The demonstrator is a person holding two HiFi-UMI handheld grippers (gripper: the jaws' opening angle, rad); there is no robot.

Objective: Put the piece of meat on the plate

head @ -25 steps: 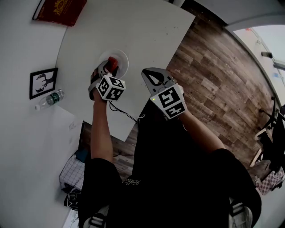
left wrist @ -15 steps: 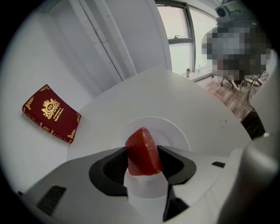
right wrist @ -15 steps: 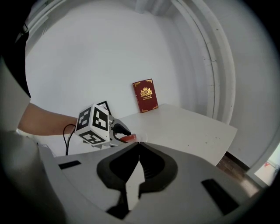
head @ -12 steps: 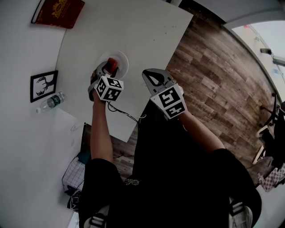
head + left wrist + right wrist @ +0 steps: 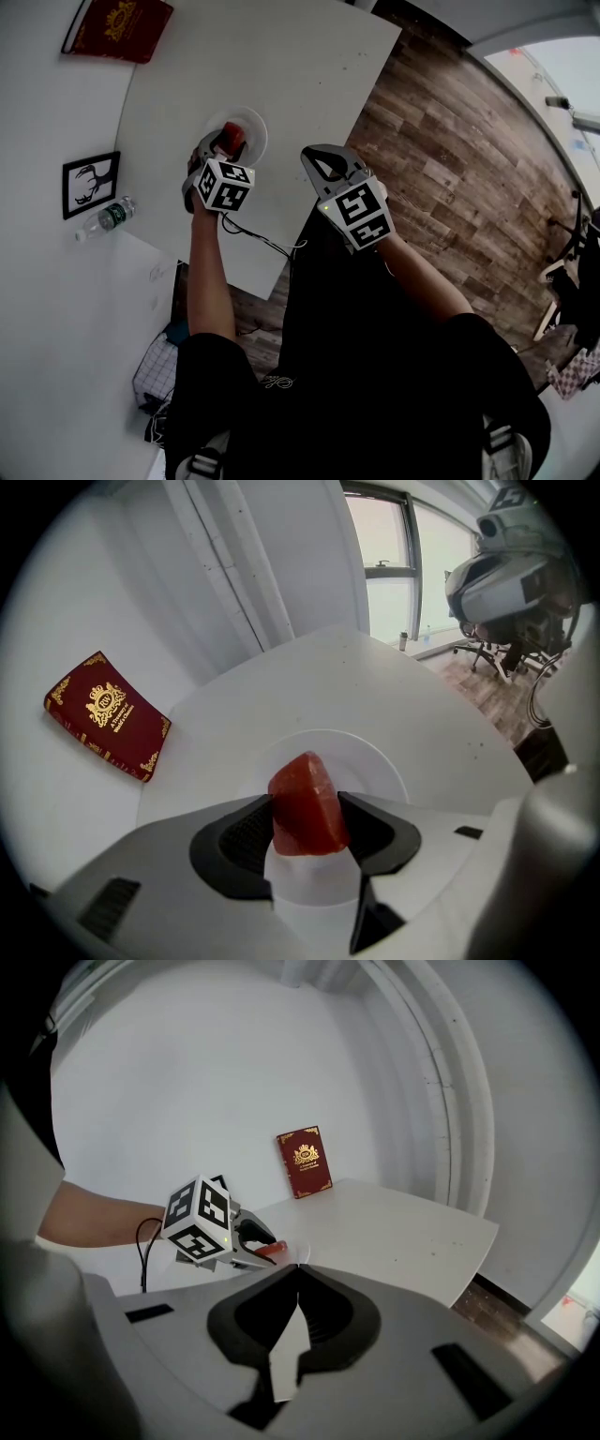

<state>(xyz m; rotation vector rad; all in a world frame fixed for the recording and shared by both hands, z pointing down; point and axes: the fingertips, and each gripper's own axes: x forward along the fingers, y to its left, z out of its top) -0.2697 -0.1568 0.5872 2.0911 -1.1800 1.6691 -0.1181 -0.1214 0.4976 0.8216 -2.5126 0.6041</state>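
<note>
My left tongs (image 5: 307,822) are clamped on the reddish-brown wedge-shaped piece of meat (image 5: 302,797), with both black ribbed pads pressed against its sides. The meat sits over the middle of the round white plate (image 5: 380,766); I cannot tell whether its underside touches the plate. The plate rests on the white table (image 5: 441,724). My right tongs (image 5: 297,1269) are closed and empty, with the tips meeting. They are held to the right of the plate, off the table's near edge. A dark red hardcover book with gold ornament (image 5: 105,726) lies well to the left of the plate, beyond it.
</note>
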